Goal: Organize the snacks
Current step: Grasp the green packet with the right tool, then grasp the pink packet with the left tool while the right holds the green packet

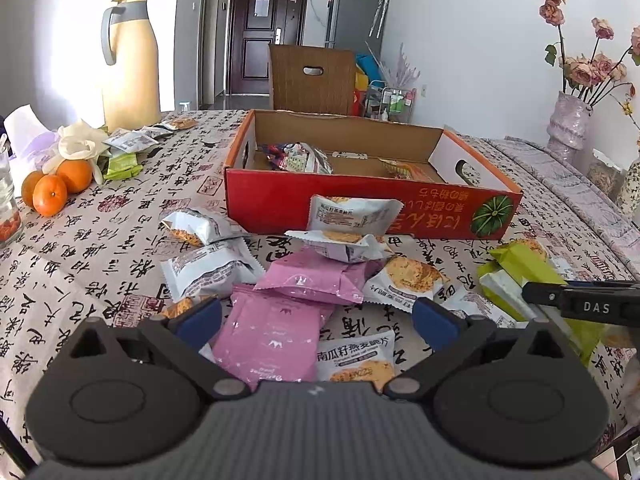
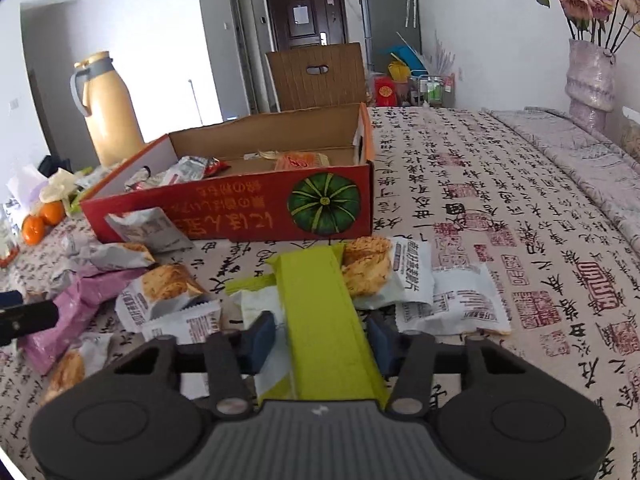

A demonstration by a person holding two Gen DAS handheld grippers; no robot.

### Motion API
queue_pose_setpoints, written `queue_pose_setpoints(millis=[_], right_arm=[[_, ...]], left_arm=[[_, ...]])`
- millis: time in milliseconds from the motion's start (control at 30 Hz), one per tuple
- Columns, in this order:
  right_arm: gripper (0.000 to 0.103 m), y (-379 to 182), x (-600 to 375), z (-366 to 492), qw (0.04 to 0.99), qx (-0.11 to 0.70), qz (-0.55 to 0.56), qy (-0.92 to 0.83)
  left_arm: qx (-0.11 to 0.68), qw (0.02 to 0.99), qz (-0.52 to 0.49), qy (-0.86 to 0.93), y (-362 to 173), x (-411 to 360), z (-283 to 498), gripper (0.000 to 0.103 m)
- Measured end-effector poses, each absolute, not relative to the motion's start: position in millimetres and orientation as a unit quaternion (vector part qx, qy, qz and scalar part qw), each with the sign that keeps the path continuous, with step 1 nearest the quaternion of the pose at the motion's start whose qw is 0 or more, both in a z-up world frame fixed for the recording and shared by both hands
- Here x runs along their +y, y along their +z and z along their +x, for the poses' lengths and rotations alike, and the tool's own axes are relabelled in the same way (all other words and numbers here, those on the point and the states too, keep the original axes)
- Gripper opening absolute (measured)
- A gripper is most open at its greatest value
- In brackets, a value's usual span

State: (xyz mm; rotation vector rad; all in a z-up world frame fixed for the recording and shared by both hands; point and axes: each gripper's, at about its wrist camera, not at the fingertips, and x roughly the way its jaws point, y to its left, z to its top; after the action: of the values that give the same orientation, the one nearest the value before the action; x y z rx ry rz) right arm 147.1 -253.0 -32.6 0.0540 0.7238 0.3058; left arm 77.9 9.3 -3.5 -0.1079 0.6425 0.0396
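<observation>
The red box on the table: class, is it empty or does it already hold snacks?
Partly filled. The red box is open-topped, with a few snack packets inside, bare cardboard between them.

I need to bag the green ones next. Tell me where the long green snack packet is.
In the right wrist view the long green snack packet lies between the right tool's pads, in front of the red box, beside white cracker packets.

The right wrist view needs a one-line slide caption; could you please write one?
Right gripper closing around a green snack packet before the red cardboard box.
</observation>
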Motion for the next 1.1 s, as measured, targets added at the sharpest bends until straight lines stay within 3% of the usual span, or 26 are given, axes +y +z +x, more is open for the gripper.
queue_pose_setpoints(millis=[600, 1100], right_arm=[[0.036, -15, -262, 104, 0.949, 0.282, 0.05, 0.13], [0.036, -22, -259, 85, 0.946, 0.283, 0.056, 0.149]], left_arm=[[0.34, 0.938, -0.062, 0.027, -10, 17, 80, 0.103], [0.375, 0.925, -0.051, 0.038, -21, -3, 69, 0.103]])
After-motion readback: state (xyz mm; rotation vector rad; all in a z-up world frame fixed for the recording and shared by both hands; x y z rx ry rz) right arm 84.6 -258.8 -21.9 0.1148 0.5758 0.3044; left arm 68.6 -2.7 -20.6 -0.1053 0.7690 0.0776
